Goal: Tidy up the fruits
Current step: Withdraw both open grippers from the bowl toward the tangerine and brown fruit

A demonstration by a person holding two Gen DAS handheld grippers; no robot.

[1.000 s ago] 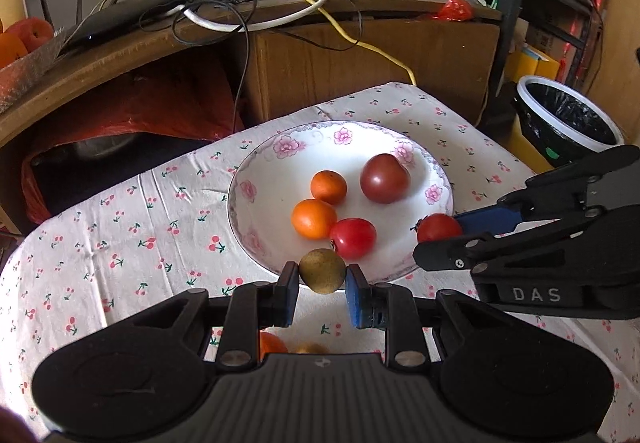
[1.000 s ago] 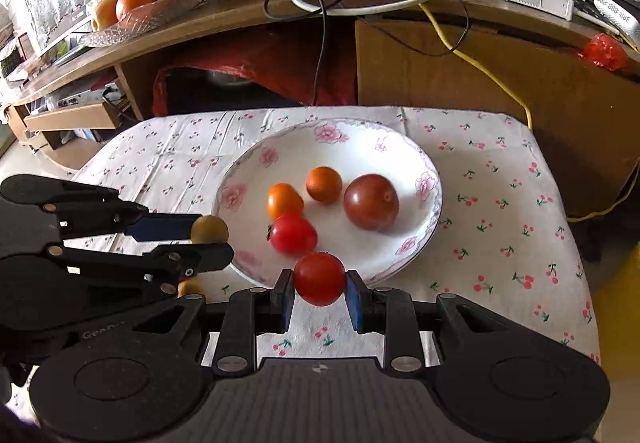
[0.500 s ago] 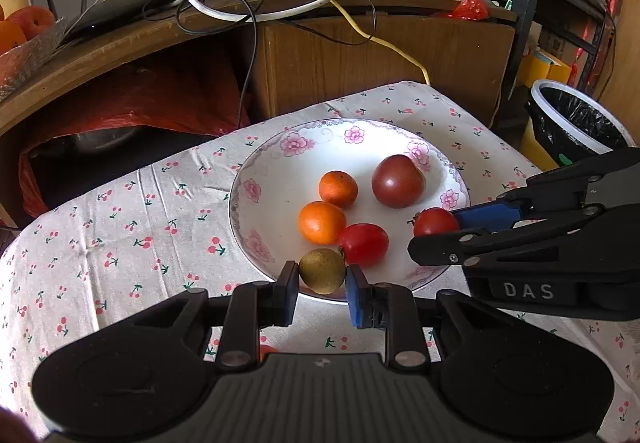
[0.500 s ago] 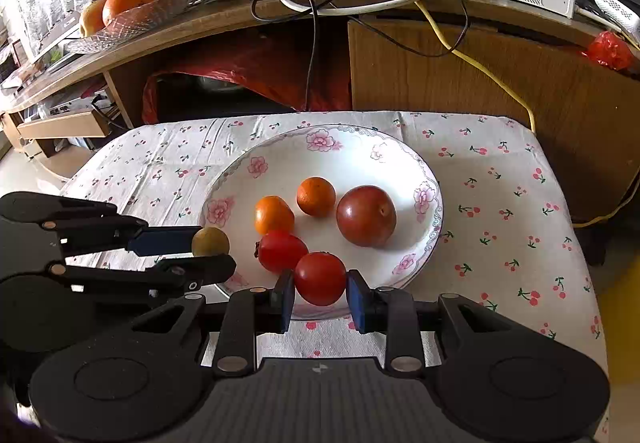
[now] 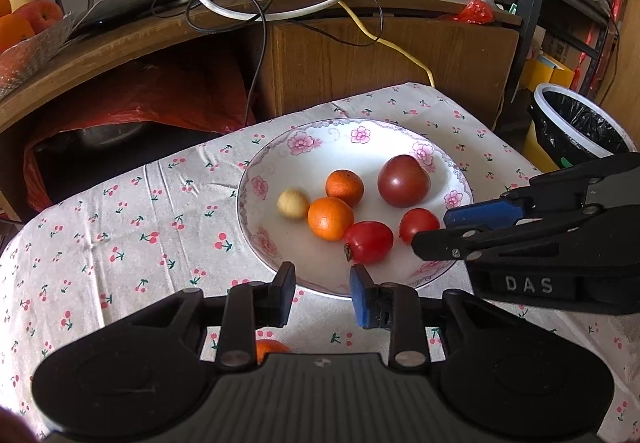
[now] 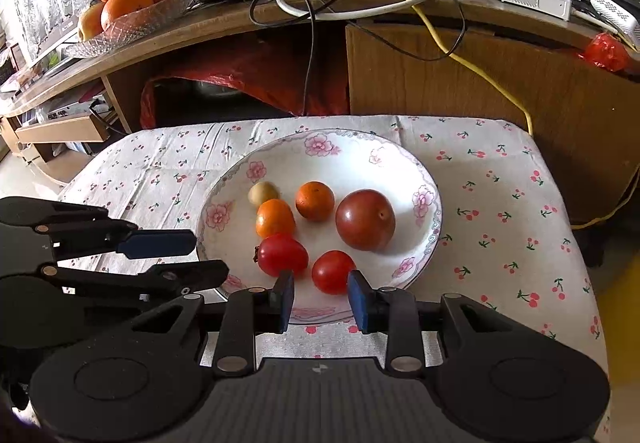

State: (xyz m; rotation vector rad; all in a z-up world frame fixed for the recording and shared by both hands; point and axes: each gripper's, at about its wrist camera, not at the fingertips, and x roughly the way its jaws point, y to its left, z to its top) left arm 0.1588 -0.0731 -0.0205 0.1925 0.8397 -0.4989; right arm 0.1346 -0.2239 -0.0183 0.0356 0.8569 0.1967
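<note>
Both my grippers (image 5: 322, 297) (image 6: 320, 301) gape empty at frame bottom — pale fruit (image 5: 293, 204) looks blurred; it could roll off the plate (image 5: 276, 163).

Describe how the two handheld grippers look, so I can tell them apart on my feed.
Both are matte black plastic with blue finger pads and silver screws. The left gripper has a ribbed top; the right gripper looks identical and shows white "DAS" lettering on its side.
</note>
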